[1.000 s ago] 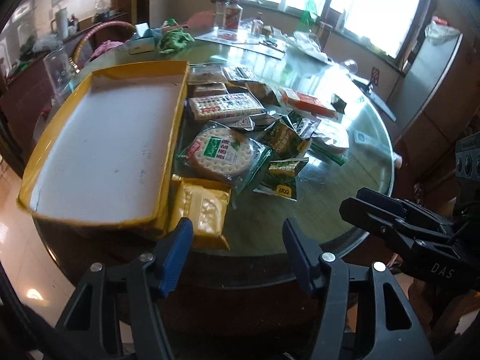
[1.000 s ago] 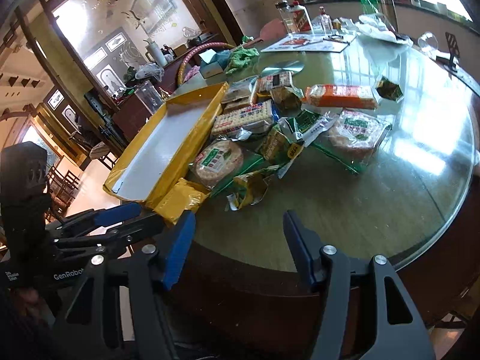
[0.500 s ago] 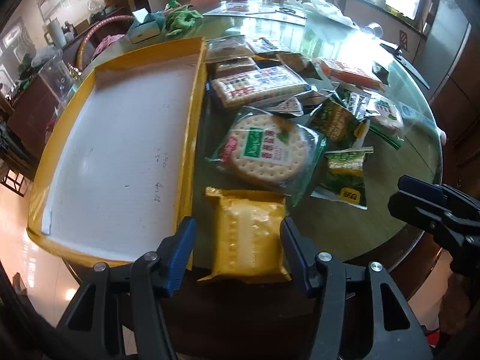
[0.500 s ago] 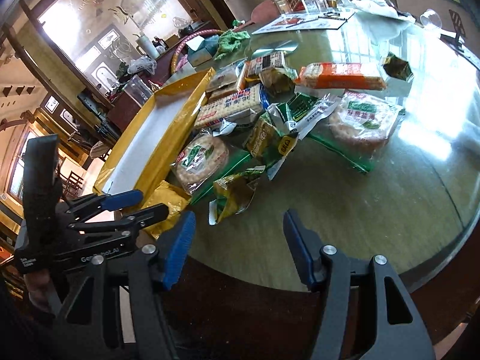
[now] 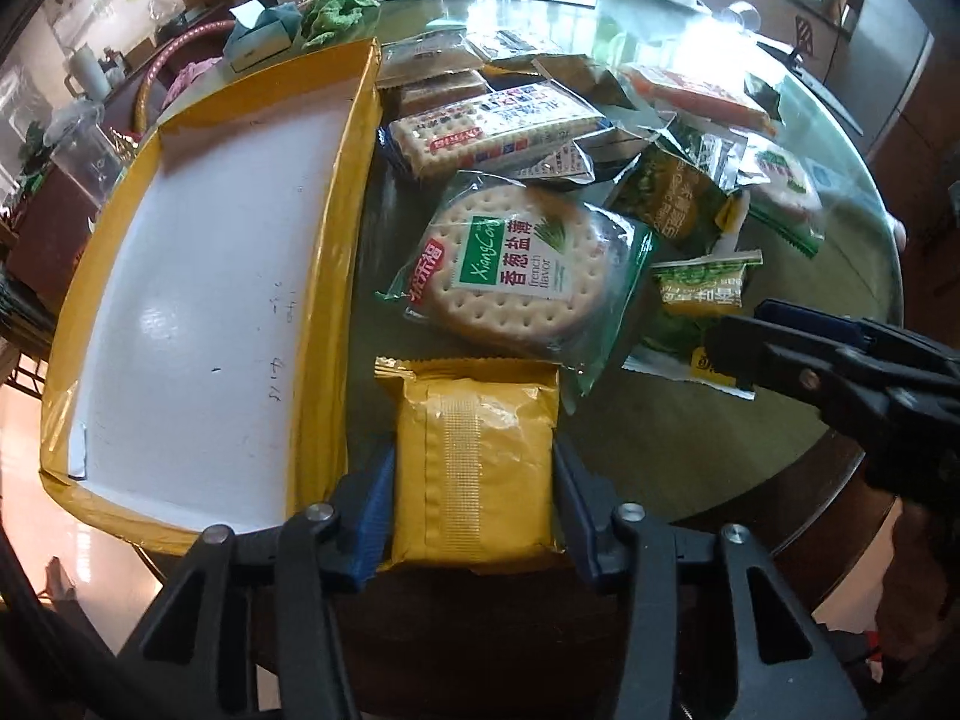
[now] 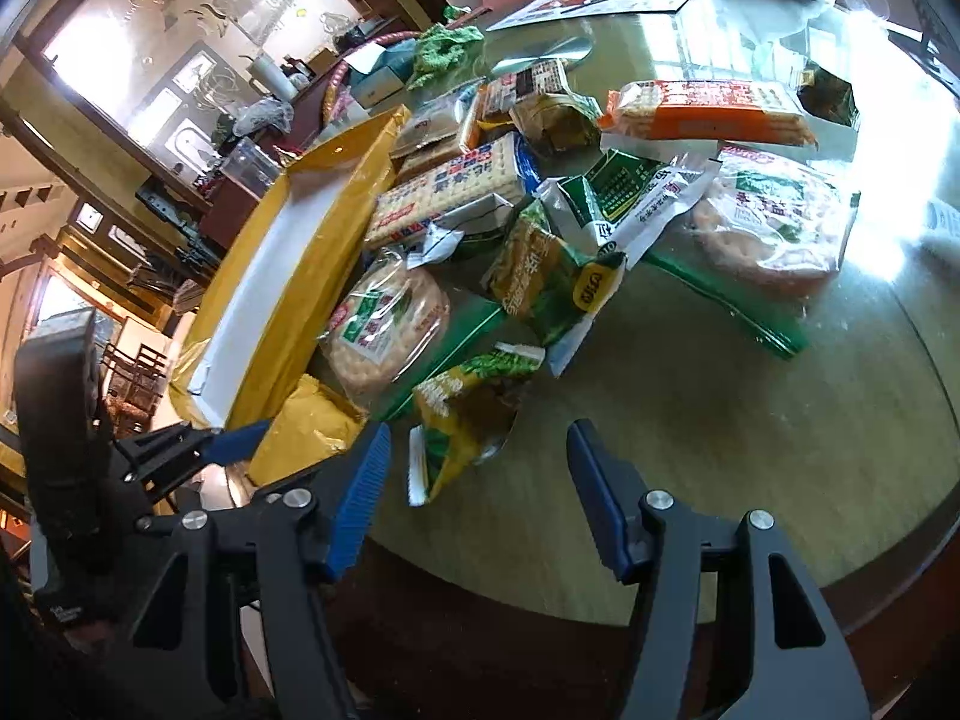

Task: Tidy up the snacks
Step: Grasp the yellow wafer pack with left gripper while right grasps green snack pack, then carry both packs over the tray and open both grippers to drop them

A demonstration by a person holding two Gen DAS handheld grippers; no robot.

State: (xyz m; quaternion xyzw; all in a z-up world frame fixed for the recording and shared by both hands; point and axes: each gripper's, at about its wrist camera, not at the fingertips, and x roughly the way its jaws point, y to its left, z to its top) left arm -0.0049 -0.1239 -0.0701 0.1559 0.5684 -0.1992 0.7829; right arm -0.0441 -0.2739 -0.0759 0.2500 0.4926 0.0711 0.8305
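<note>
Nothing had yet been put in the yellow tray [image 5: 198, 276]; every snack was left on the surface [image 6: 690, 420]. The left tongs [image 5: 474, 498], just closing, were clamped on the yellow packet [image 5: 474, 456] beside it. The right tongs [image 6: 477, 498] were held open, empty.

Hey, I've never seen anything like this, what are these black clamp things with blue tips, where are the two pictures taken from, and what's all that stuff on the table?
They are clamp tools that a person holds, one in each hand, each with a camera looking along its two fingers. One picture comes from the left tool, the other from the right.

The left hand-held gripper has just been closing around a yellow snack packet at the edge of the round glass table; its pads sit against the packet's sides. The right hand-held gripper is open and holds nothing, hovering near a green snack bag.

Beside the packet lies an empty yellow tray. A round cracker pack and more snacks are piled nearby.
</note>
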